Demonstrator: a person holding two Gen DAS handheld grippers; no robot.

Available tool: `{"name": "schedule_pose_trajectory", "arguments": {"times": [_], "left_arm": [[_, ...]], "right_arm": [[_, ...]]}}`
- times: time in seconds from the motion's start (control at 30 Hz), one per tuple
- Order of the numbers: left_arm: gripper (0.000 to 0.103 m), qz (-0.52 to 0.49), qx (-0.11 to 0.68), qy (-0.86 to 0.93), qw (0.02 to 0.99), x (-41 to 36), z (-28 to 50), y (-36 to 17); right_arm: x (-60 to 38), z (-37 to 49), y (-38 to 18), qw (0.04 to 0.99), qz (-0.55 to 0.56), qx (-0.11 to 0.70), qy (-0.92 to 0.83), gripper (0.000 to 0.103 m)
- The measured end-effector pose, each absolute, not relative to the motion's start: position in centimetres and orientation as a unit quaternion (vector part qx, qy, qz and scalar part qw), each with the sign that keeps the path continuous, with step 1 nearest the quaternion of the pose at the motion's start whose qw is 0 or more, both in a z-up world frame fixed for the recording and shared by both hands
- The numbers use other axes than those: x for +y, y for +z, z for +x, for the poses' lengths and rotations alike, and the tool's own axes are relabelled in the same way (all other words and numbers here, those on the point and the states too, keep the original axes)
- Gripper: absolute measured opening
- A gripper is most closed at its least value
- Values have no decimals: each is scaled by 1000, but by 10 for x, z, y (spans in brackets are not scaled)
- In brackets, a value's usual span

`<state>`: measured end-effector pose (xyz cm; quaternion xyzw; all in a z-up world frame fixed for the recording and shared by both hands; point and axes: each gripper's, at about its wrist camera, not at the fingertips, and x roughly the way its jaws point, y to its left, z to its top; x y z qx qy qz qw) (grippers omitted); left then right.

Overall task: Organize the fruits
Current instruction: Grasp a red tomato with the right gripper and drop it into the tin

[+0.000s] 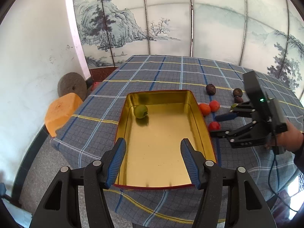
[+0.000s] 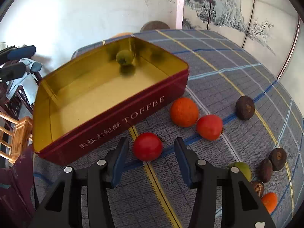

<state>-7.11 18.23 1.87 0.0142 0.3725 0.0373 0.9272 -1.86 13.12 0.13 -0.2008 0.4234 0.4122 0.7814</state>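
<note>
A red toffee tin with a gold inside stands on the checked tablecloth. One green fruit lies in its far corner. My left gripper is open and empty above the tin's near end. My right gripper is open, with a red fruit between its fingers, untouched as far as I can tell. An orange fruit and another red fruit lie beside the tin.
Dark brown fruits lie farther right, with more brown ones, a green one and an orange one near the right gripper. An orange stool and a painted screen stand beyond the table.
</note>
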Motion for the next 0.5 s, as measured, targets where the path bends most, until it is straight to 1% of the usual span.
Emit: {"name": "schedule_pose_trajectory", "arguments": {"times": [0.07,0.1,0.23,0.33,0.5], "left_arm": [[61,10,372,33,928,182,-71,20],[61,9,372,33,928,182,-70,21],[61,6,368,46,929,185,-71,26],[61,10,362,62,930,188,-71,29],[61,8,371,85,925,196,-71,27]], "right_arm": [[133,-18,-3,776,-205,432,411,32],[133,-16,-4,777,-207,431,408,29],[124,-16,7,786,-185,432,400,29],[122,-18,32,796,-161,415,410,29],[155,-21,68,788,-142,389,456,29]]}}
